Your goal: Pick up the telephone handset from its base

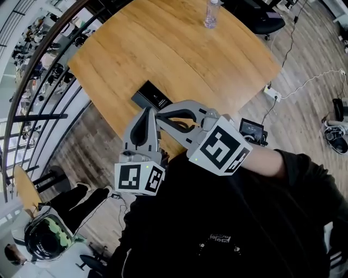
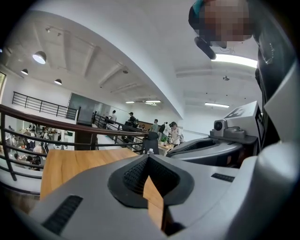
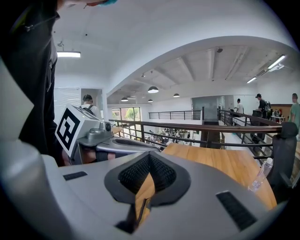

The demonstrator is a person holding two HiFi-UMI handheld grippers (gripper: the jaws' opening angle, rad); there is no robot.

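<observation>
Jaws pressed together and empty on both the left gripper and the right gripper, probably poised before reaching. Just beyond them, the black telephone lies untouched on the table; a bottle stands far.

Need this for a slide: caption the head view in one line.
Left gripper and right gripper, both shut, near the black telephone on the wooden table.

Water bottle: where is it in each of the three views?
Head view: the water bottle stands at the top edge.
Left gripper view: centre, only its cap shows.
Right gripper view: lower right.
Shared landmark: the wooden table under it.
</observation>
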